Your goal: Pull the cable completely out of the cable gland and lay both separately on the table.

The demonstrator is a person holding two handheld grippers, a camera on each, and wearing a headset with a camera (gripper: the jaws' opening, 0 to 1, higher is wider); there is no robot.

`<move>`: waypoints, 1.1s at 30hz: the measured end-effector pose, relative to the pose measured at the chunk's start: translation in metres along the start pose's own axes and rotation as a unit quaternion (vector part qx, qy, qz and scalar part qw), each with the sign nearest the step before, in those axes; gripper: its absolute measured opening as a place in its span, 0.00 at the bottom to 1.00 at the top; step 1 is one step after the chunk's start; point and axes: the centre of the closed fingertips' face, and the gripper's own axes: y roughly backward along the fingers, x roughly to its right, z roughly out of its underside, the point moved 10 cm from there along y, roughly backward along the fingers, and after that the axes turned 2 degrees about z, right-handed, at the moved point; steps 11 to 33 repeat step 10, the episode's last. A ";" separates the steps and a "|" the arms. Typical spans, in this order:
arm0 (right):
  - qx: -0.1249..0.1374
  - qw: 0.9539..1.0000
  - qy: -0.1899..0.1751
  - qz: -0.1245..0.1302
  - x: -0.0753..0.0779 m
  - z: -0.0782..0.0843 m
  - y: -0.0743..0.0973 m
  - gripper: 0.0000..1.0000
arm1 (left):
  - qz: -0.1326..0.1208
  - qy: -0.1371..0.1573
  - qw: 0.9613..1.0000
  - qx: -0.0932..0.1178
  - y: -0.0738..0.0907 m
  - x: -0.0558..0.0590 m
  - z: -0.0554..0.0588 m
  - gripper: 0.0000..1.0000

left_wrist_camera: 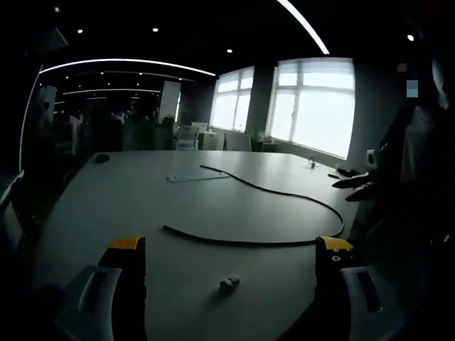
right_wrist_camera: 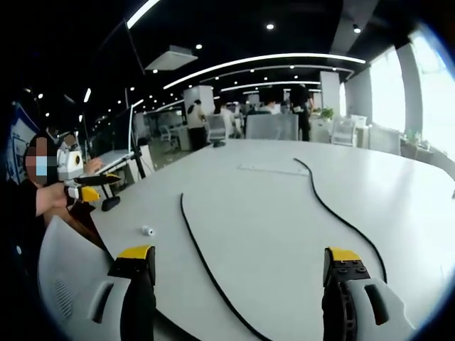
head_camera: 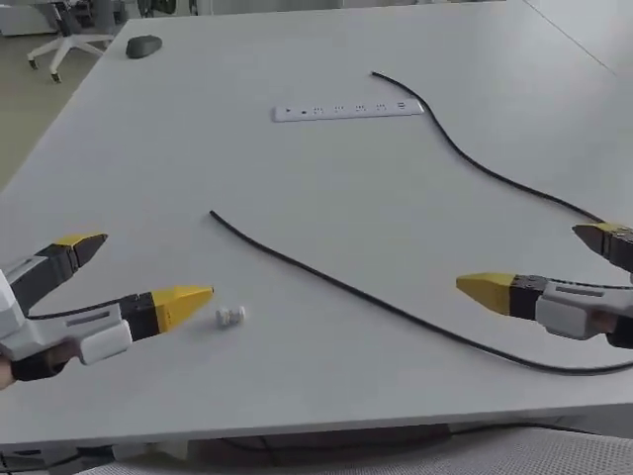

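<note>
A long black cable (head_camera: 346,287) lies loose on the white table, running from the middle left to the front right, then curving back toward the power strip. It also shows as cable (left_wrist_camera: 249,186) and cable (right_wrist_camera: 202,256). The small white cable gland (head_camera: 229,316) lies by itself near the front left, apart from the cable; it is also seen as gland (left_wrist_camera: 228,283) and gland (right_wrist_camera: 147,230). My left gripper (head_camera: 138,269) hovers open just left of the gland. My right gripper (head_camera: 549,262) is open at the right edge, above the cable's bend, holding nothing.
A white power strip (head_camera: 348,110) lies at the table's far middle. A dark mouse (head_camera: 144,46) sits at the far left corner, with an office chair (head_camera: 69,40) beyond it. A person (right_wrist_camera: 43,192) sits at the left in the right gripper view.
</note>
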 end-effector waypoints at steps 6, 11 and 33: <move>-0.007 1.000 0.006 -0.001 0.001 0.003 0.002 0.99 | 0.003 -0.004 1.000 -0.009 0.003 -0.001 0.002 0.99; -0.019 1.000 0.012 -0.010 0.003 0.006 0.000 0.99 | 0.004 -0.004 1.000 -0.030 0.005 -0.008 0.006 0.99; -0.019 1.000 0.012 -0.010 0.003 0.006 0.000 0.99 | 0.004 -0.004 1.000 -0.030 0.005 -0.008 0.006 0.99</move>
